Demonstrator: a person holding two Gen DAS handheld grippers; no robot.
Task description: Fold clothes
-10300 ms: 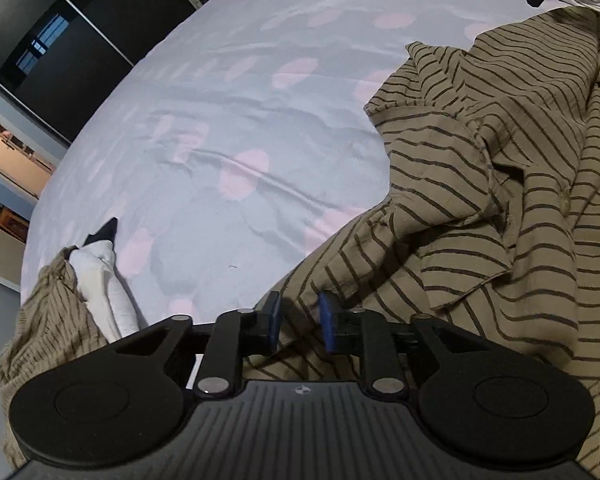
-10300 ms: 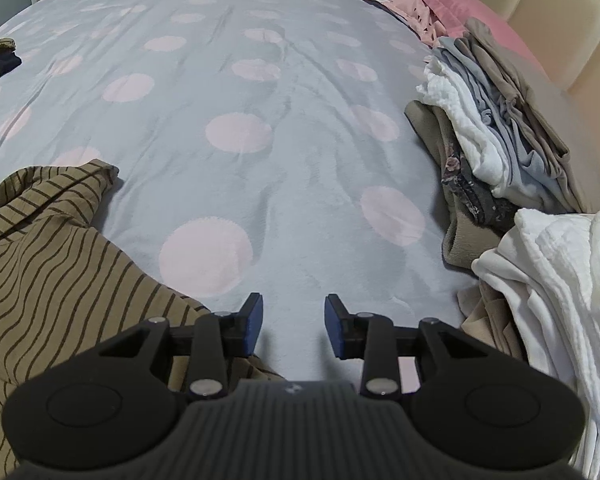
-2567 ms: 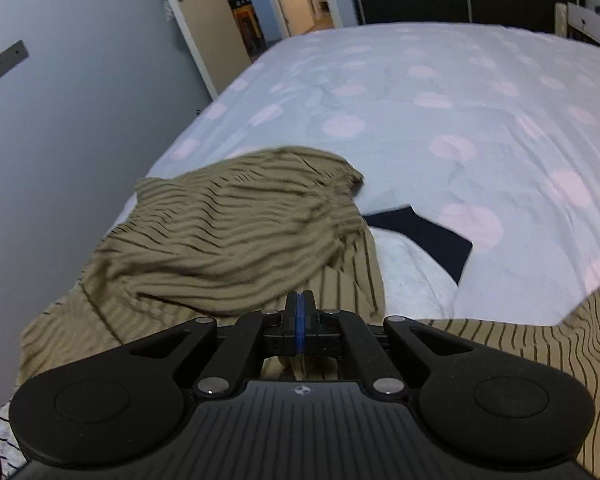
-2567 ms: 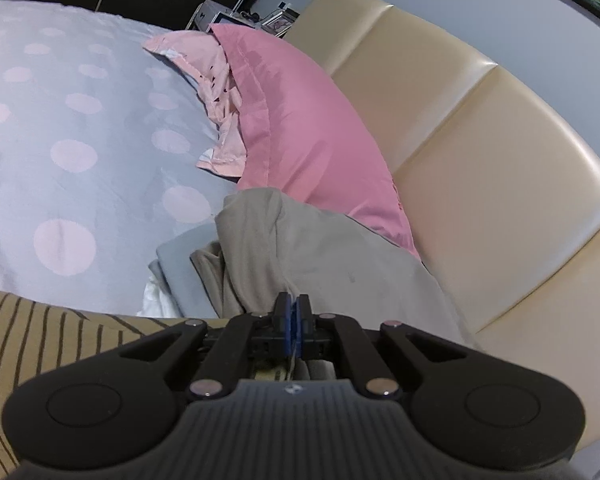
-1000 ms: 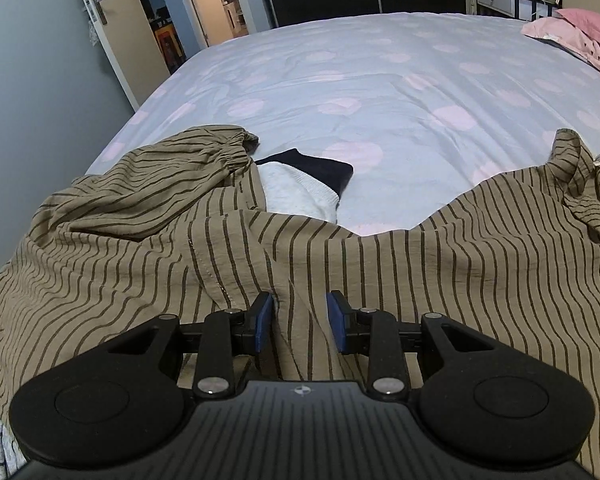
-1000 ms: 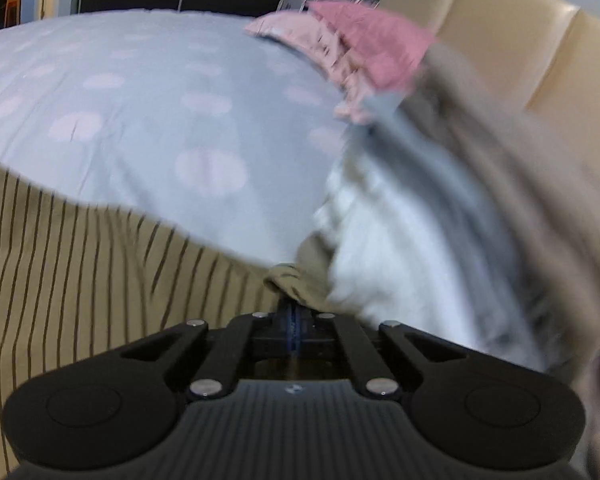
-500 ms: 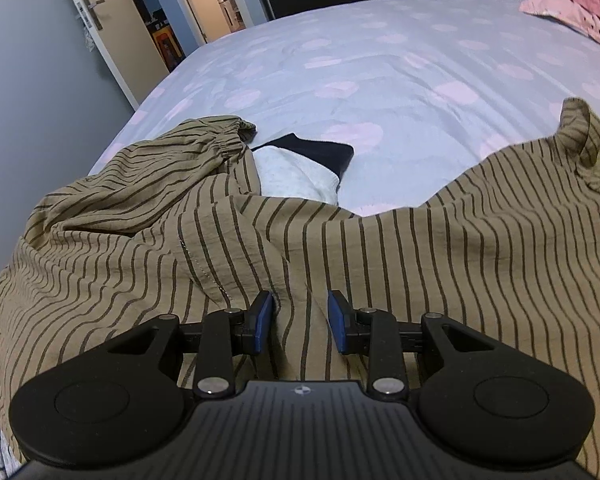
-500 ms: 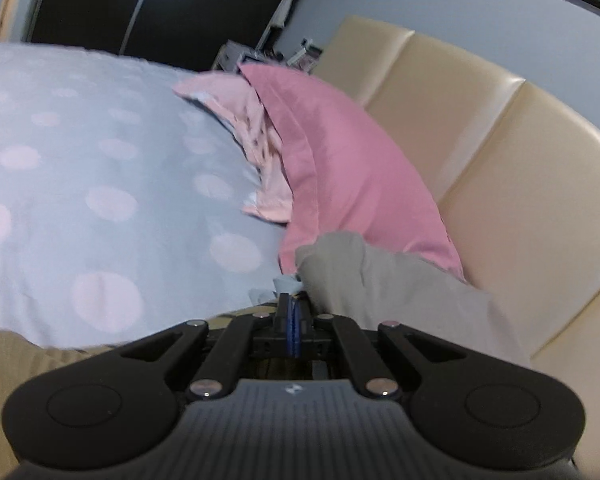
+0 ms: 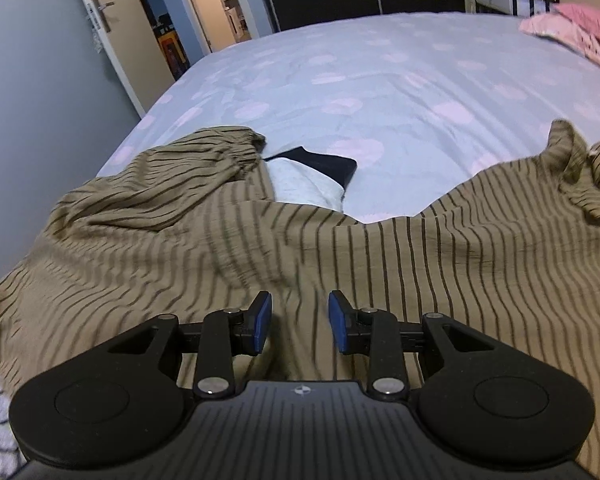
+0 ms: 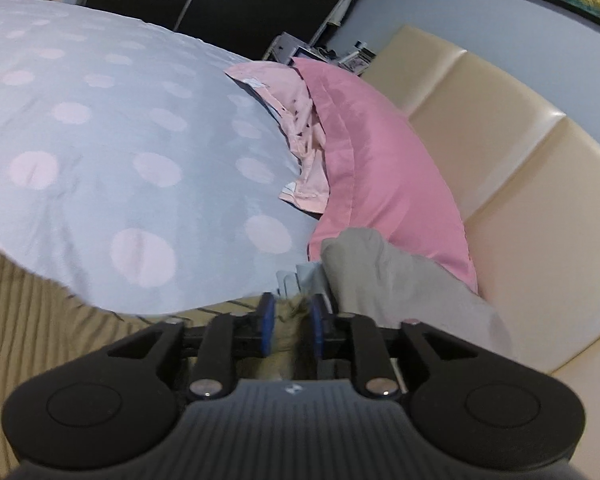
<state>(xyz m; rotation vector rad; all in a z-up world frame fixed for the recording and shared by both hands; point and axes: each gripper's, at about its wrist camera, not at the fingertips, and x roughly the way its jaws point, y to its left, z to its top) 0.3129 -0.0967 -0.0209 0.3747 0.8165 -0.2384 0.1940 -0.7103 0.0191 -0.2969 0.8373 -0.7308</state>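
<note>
Polka-dot bed is carrying the striped garment, spread out. Right gripper has just been opening, letting its fold go; left gripper is hovering part-open, empty. Spreading looks finished.

Left gripper: pitched down, jaws parted, blue pads clear of each other with nothing pinched. Right gripper: also angled down, jaws have just been opening from fully closed; narrow gap now, olive cloth sits loosely between the pads, no visible pinch.
</note>
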